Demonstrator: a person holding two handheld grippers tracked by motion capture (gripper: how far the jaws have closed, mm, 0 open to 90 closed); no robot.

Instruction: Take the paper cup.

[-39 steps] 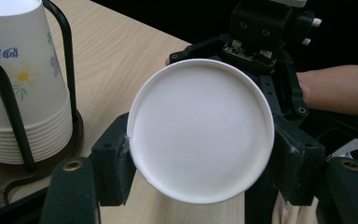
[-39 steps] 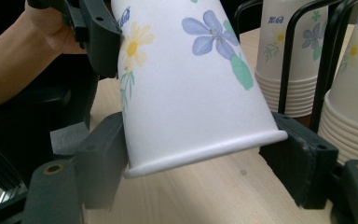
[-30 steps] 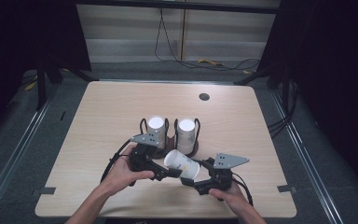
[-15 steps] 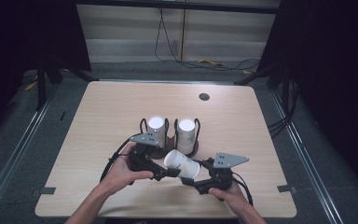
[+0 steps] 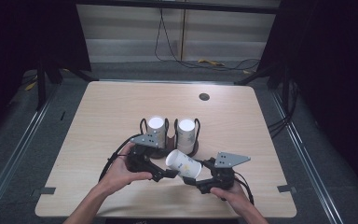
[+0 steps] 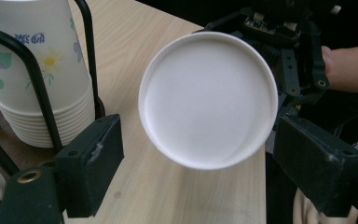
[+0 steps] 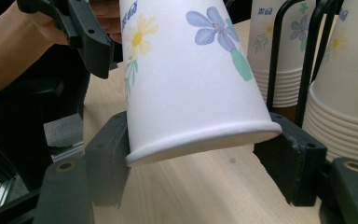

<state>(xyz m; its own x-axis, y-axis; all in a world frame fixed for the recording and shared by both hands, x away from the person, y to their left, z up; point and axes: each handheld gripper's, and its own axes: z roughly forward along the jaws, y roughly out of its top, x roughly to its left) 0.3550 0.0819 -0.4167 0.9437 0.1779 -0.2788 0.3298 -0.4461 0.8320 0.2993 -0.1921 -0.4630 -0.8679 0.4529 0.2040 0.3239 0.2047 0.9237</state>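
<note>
Wooden table (image 5: pixel 98 116), cup (image 5: pixel 183 163) in right claw (image 5: pixel 193 177)

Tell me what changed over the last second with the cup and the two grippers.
The left gripper has just opened its fingers and let go of the paper cup, whose base now sits free between them. The right gripper has been closing its fingers on the cup's rim and now carries it. Both hands, the table and the two cup stacks stayed put.

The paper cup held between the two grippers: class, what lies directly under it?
Under the tilted paper cup lies bare wooden table; the cup is lifted clear of it. The right gripper holds its rim. The cup's inside is hidden, since its closed base faces the left gripper.
</note>
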